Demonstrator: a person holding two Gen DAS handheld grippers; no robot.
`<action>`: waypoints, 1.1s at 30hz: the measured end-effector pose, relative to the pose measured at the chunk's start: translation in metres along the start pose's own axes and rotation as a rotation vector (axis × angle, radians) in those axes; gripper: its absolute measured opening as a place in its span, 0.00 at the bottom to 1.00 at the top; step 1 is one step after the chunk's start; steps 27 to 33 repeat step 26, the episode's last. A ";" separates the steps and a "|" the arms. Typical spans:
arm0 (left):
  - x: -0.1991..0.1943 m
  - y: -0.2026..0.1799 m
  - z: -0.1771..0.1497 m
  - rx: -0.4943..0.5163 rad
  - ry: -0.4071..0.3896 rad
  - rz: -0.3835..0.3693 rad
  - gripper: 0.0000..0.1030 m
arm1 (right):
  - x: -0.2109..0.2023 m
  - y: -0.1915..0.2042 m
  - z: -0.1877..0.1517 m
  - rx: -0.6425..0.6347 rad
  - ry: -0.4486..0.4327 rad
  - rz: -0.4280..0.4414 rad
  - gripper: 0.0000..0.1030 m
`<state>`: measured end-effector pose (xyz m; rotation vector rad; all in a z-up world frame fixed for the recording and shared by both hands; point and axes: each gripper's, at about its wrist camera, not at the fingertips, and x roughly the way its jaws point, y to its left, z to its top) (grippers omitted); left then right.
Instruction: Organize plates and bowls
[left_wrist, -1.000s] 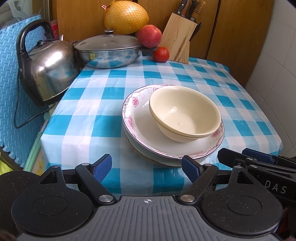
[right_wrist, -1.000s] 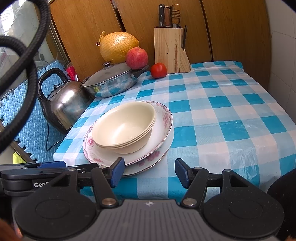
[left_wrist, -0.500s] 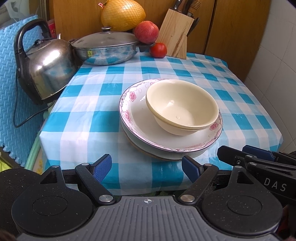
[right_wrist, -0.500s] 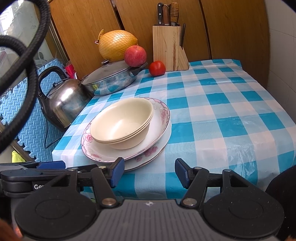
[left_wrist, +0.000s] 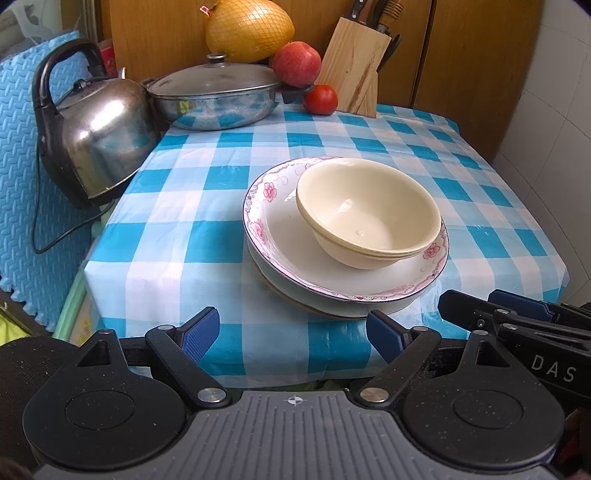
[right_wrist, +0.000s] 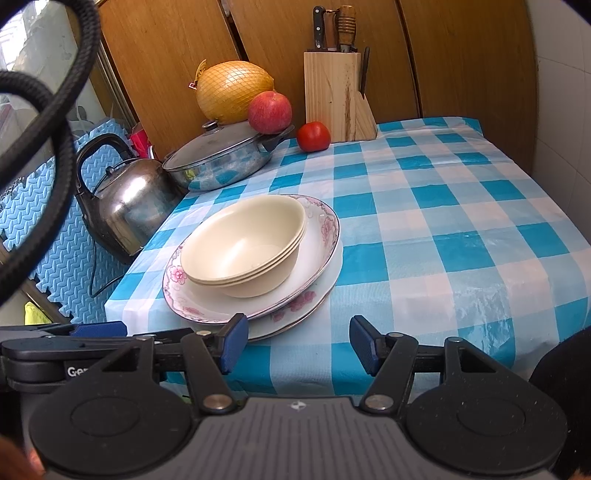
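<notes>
Nested cream bowls (left_wrist: 369, 218) sit in a pink-flowered plate (left_wrist: 280, 236), which lies on other plates (left_wrist: 332, 304) near the table's front edge. The same stack shows in the right wrist view, bowls (right_wrist: 243, 247) on the flowered plate (right_wrist: 325, 236). My left gripper (left_wrist: 293, 334) is open and empty, just off the front edge before the stack. My right gripper (right_wrist: 295, 343) is open and empty, at the front edge to the right of the stack. The right gripper also shows in the left wrist view (left_wrist: 517, 325).
A blue checked cloth (left_wrist: 184, 240) covers the table. A steel kettle (left_wrist: 96, 136) stands at the left edge, a lidded pan (left_wrist: 214, 96), pomelo (left_wrist: 251, 29), apple (left_wrist: 297, 62), tomato (left_wrist: 320, 99) and knife block (left_wrist: 351, 77) at the back. A tiled wall (left_wrist: 554, 110) is on the right.
Both grippers have drawn back a little from the table and risen slightly. The stack of plates and bowls has not moved. Both stay open.
</notes>
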<state>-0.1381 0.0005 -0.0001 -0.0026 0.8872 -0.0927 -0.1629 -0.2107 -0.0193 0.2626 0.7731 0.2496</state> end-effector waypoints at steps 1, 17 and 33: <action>0.000 0.000 0.000 0.002 -0.003 0.003 0.88 | 0.000 0.000 0.000 0.000 0.001 -0.001 0.56; 0.001 -0.004 -0.001 0.028 -0.027 0.013 0.88 | 0.005 -0.002 0.000 0.012 0.009 0.001 0.56; 0.002 -0.003 0.000 0.040 -0.033 0.022 0.88 | 0.005 -0.002 0.000 0.011 0.012 0.002 0.57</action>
